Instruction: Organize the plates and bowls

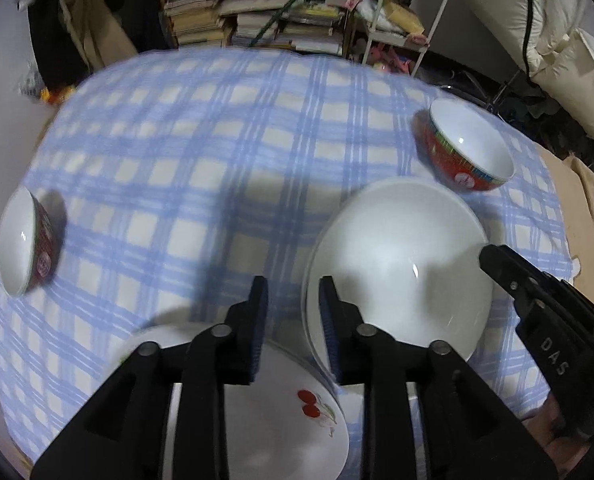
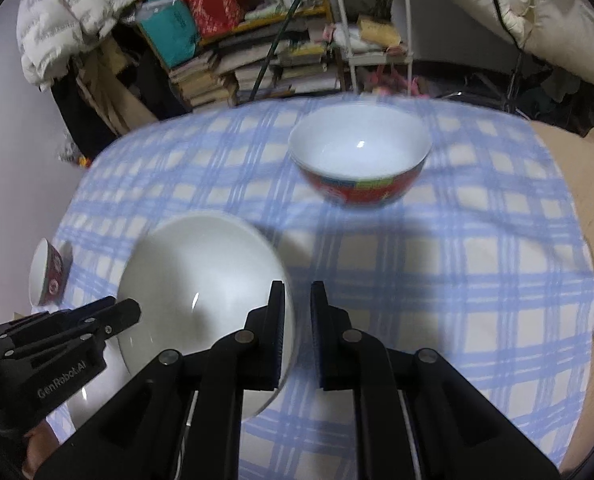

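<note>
left claw (image 1: 293, 292) parted, empty | right claw (image 2: 298, 296) parted, empty | white bowl (image 1: 401, 264) between both

— Item: setting. What have you got yourself in?

— A lived-in home room, cluttered. You work at a table under a blue-and-white checked cloth (image 1: 201, 152), domestic rather than bench or counter.

— Evidence behind it?

— A yellow shelf (image 1: 257, 4) crammed with stacked books and papers. A white wire rack (image 2: 371, 32) holding packets. A white puffer jacket (image 2: 57, 16) hanging at your far left. Pale padded bedding (image 1: 537, 32) piled at your right.

— Anything on the table itself?

— Household crockery: a red patterned bowl (image 2: 359, 160), a white dish (image 1: 401, 264), a cherry-printed plate (image 1: 281, 420).

— Entry?

— Private dwelling, storage and living mixed together.
</note>
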`<state>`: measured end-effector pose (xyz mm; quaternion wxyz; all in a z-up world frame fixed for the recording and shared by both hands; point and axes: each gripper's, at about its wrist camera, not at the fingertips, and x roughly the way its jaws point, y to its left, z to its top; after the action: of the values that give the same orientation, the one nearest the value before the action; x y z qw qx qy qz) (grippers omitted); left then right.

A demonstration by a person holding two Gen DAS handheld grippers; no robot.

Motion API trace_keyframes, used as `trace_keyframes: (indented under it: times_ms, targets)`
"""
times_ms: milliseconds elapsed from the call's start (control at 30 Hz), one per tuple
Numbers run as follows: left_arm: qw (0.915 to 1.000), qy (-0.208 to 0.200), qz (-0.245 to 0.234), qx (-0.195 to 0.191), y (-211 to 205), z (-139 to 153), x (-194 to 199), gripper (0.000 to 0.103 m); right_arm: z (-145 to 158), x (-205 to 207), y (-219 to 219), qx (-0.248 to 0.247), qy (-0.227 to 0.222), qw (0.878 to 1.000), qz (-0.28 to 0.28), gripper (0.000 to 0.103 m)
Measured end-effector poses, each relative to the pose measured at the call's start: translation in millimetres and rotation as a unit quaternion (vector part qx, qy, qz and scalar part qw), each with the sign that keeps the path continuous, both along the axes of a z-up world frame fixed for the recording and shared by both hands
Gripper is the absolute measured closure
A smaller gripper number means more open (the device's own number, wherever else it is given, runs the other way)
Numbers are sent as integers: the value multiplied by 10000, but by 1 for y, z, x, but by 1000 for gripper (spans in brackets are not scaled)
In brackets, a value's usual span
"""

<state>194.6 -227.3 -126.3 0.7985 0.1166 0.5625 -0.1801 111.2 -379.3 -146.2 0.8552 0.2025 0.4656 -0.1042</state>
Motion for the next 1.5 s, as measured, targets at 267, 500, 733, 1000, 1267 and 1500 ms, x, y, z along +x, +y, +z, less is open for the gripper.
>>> trace_keyframes:
  times_ms: [267, 500, 733, 1000, 1267, 1500]
  targets:
    - [9976, -643, -259, -35, -31, 41, 15, 40, 15, 3, -44, 40, -51, 9993, -366, 75]
    - [9955, -862, -299, -268, -62, 55, 33, 34, 24, 15, -84, -22, -166, 9982, -575, 45]
    - [9972, -615, -390, -158, -104, 34, 59, 31, 23, 39, -105, -194, -125, 9984, -510, 34]
    - [9988, -78, -455, -188, -140, 2, 86, 31, -2, 64, -131, -84, 196, 9991, -379, 34]
    - [9967, 233, -783, -7, -166, -25, 93, 47, -32, 75, -144, 544, 493, 9970, -264, 50]
    - [9918, 690, -1061, -194, -174, -40, 86, 95, -49, 81, -137, 1207, 647, 9905, -131, 80]
